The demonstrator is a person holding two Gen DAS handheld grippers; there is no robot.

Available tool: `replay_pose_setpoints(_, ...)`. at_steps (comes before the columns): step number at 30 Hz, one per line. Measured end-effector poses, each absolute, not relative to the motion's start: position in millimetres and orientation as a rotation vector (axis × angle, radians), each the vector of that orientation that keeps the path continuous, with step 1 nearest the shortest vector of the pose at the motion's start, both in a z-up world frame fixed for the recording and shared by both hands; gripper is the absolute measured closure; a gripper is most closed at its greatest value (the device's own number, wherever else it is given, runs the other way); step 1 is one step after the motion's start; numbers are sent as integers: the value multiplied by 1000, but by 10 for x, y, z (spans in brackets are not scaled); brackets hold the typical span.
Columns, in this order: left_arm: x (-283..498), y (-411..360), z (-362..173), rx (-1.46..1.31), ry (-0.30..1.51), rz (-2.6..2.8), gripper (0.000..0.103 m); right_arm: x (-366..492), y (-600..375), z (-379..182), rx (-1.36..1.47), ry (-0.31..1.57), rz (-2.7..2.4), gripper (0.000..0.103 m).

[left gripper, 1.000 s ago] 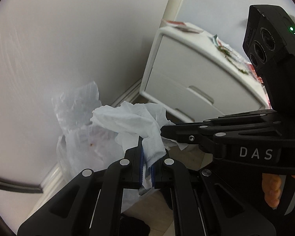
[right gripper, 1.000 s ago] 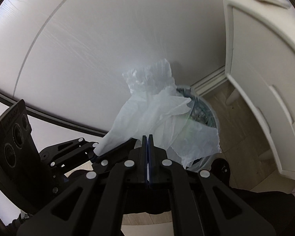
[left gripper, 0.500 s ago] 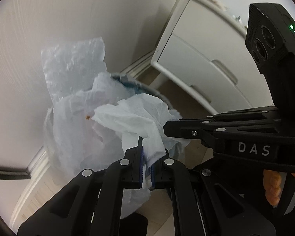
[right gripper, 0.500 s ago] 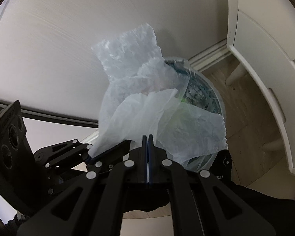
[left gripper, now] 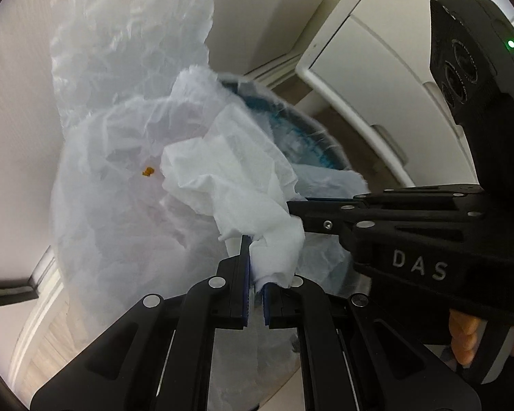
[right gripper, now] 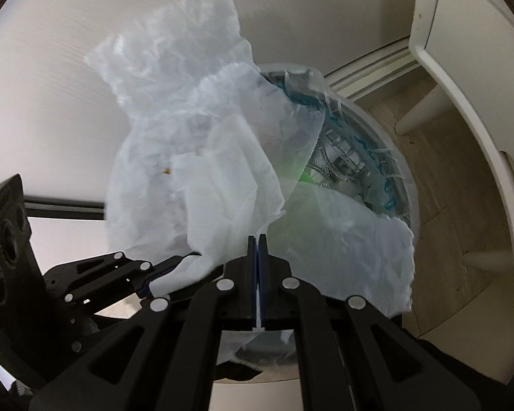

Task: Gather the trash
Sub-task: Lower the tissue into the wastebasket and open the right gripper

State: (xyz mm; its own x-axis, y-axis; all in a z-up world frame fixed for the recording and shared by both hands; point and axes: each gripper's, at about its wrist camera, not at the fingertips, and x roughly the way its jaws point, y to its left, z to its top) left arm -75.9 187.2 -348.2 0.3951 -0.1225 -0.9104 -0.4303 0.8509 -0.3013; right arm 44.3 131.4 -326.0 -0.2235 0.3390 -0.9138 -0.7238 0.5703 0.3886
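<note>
Left gripper (left gripper: 256,274) pinches crumpled tissue (left gripper: 236,185) over the bin liner (left gripper: 120,205); right gripper (right gripper: 257,257), fingers clamped, holds the liner's near edge. Release tissue only once past the bin (right gripper: 404,171) rim.

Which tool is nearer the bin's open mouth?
Right, I'd judge. The right tool grips the clear plastic liner just before the round bin; the left tool holds the white tissue farther out.
</note>
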Motion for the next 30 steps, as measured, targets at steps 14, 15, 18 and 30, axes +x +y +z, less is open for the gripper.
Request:
replay_pose_setpoints(14, -571, 2027, -3982, -608, 1243, 206, 98, 524, 1479, -3735, -371, 1526, 1012, 100)
replay_pose_setpoints(15, -559, 2026, -3999, -607, 1245, 204, 98, 534, 1476, -3744, -370, 1528, 1013, 100)
replay_pose_setpoints(18, -493, 2017, -4067, -600, 1258, 201, 98, 535, 1495, -3846, -364, 1537, 1010, 100)
replay_pose_setpoints(30, -420, 2031, -4171, -590, 1294, 181, 98, 463, 1450, -4042, -398, 1522, 1005, 100)
